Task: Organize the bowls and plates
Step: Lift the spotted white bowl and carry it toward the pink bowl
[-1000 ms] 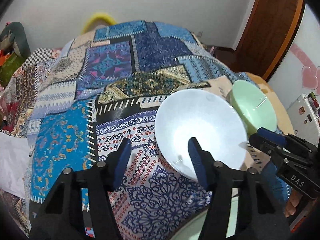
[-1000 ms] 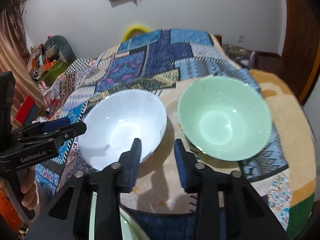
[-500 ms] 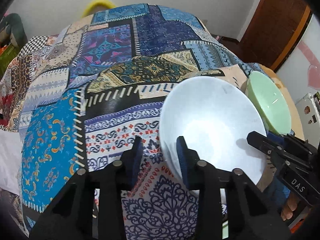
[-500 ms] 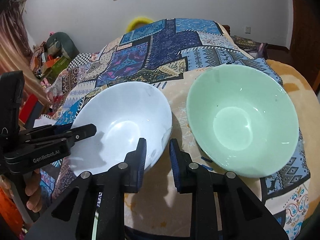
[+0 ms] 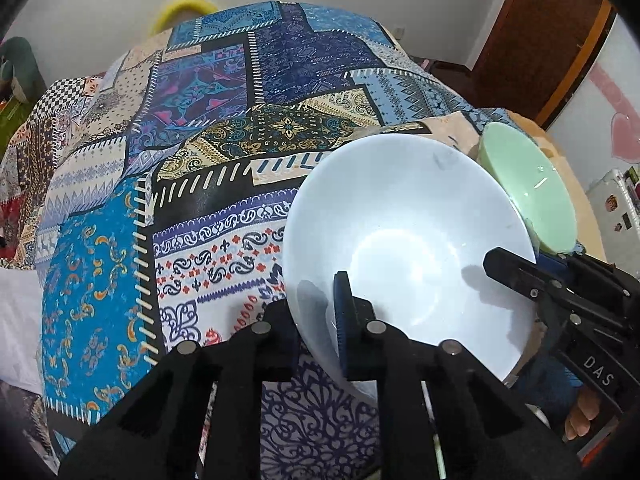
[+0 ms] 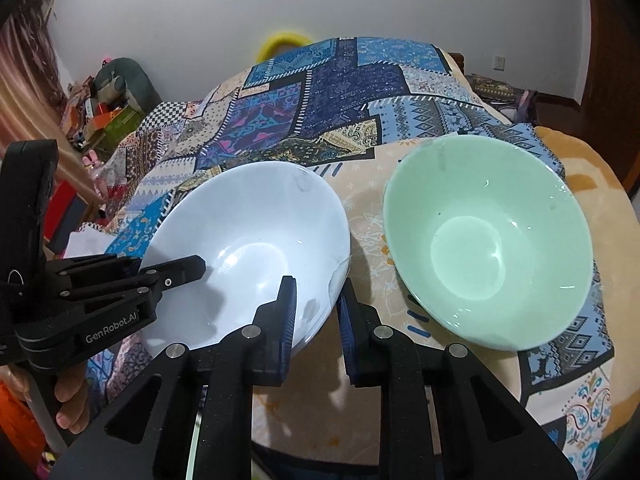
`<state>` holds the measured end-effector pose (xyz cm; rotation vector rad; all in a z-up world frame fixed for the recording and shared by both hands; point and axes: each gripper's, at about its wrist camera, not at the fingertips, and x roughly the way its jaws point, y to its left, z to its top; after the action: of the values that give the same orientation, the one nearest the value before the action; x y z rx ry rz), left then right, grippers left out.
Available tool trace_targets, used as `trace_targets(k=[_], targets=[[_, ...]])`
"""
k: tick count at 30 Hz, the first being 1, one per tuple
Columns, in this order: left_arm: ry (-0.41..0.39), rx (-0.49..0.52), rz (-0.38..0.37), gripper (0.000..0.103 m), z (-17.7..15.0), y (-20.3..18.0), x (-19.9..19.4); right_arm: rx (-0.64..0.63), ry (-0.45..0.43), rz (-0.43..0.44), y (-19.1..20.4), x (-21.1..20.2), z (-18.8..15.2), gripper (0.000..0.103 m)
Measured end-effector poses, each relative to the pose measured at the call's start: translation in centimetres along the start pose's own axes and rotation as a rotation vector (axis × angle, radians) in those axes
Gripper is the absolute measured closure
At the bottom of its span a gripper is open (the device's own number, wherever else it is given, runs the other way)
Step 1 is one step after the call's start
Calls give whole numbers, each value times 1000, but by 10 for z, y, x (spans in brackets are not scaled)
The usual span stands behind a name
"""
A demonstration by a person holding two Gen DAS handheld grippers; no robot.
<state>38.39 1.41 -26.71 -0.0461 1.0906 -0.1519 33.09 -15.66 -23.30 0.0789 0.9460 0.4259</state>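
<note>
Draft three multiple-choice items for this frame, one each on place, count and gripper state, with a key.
1. Where does the green bowl sit relative to the white bowl in the right wrist view?
A. To its right, apart from it
B. Stacked inside it
C. To its left

2. How many bowls are on the patchwork bedspread?
A. One
B. Two
C. Four

3. How does the left gripper stand?
A. Wide open above the bedspread
B. Shut on the green bowl
C. Its fingers straddle the white bowl's rim, one inside, one outside

Key: 1 A, bedspread shows between the two bowls. 2 B, only a white and a green bowl appear. 3 C, the left wrist view shows the rim between its fingers; the right gripper straddles the opposite rim.
</note>
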Motion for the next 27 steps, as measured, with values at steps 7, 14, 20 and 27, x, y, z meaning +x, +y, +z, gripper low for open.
trace_targets(k=[7, 14, 20, 27], targets=[[-25, -1, -16, 89, -8, -4, -27, -19, -33, -12, 10, -20, -2, 84], [-59, 3, -18, 89, -20, -7, -62, -25, -61, -1, 22, -43, -5, 84], [-91, 4, -11, 89, -34, -9, -96, -38, -87, 10, 36, -65, -10, 84], [-137, 4, 1, 89, -51, -10, -138, -66, -116, 17, 56, -88, -17, 84]])
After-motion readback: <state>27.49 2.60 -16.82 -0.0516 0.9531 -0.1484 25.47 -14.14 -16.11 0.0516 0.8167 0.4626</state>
